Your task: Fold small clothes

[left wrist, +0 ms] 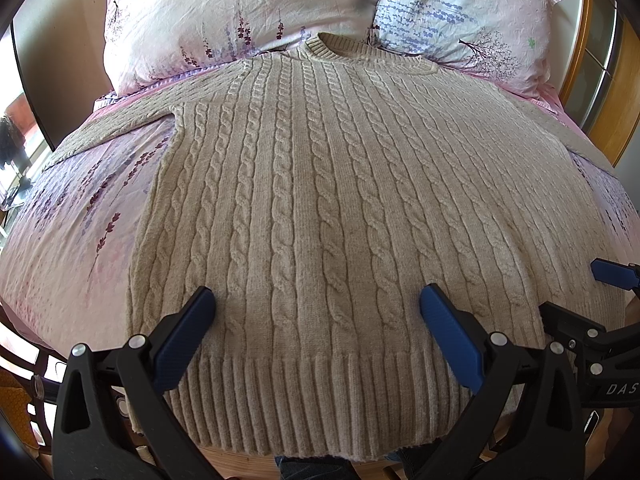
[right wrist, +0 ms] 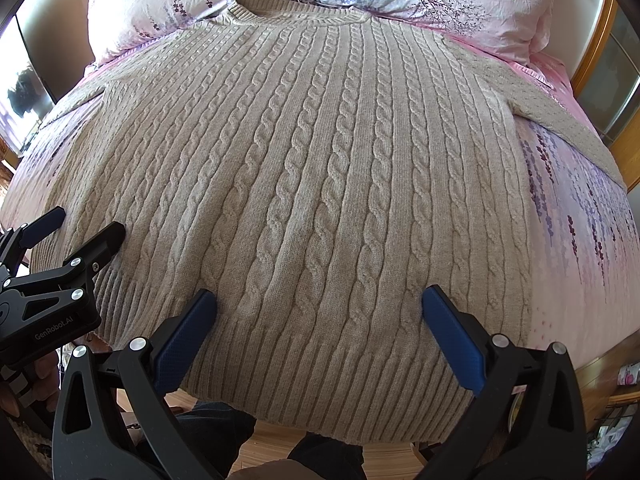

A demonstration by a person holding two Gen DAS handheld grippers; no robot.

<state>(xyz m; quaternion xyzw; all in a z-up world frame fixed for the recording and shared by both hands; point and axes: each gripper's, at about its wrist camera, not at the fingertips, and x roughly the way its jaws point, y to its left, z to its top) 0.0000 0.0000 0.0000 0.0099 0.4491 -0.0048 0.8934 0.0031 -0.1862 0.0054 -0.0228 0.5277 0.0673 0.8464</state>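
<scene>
Beige cable-knit sweater (left wrist: 320, 208) lies flat; both grippers' jaws spread; only the right view shows its right sleeve (right wrist: 560, 116) fully.

**Materials and finish**

Sweater (left wrist: 320, 200): beige cable-knit wool, matt, fuzzy, ribbed hem. Bedsheet (left wrist: 80, 220) and pillows (left wrist: 240, 12): thin crinkled printed cloth. Left gripper (left wrist: 316, 320): matt black plastic, textured blue pads (left wrist: 448, 332), shiny metal rivets. Bedframe (left wrist: 624, 92): glossy wood.
</scene>
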